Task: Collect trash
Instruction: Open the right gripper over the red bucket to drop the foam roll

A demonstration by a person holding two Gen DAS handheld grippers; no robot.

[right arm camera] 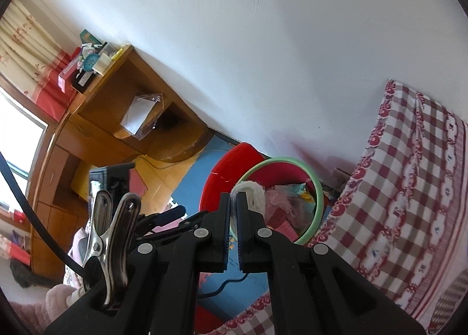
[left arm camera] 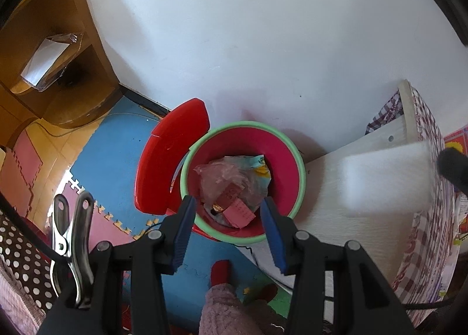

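R gripper (right arm camera: 233, 199) is pressed together, pinching a white crumpled wad (right arm camera: 251, 193), prob tissue or cloth, can't tell which. The wad sticks out past the tips toward 1 o'clock. Key relation: the trash bin (right arm camera: 317, 188) with its green rim lies just beyond the tips at 1–2 o'clock in the R wrist view, and the wad overlaps the rim's near edge, so judged close to over the mouth but not clearly inside yet. Drop prob needs a bit more reach fwd before letting go.

L gripper (left arm camera: 228, 212) is spread partway, nothing between the jaws. It hangs right above the bin (left arm camera: 301, 177), mouth at 12 o'clock from the tips. L is nearer the bin but empty; R carries the load.

View diffs: L wrist view shows the bin contents from above: pink plastic bag (left arm camera: 222, 180), pink paper slip (left arm camera: 239, 213), other scraps. It also shows the red lid (left arm camera: 169, 156) swung open at 9–10 o'clock of the bin. White blur (left arm camera: 386, 177) at 3 o'clock may be R's wad, can't confirm. R wrist view shows the bin side-on, with the checked bedsheet (right arm camera: 409, 188) at 3 o'clock and the wooden desk (right arm camera: 96, 118) at 10 o'clock.
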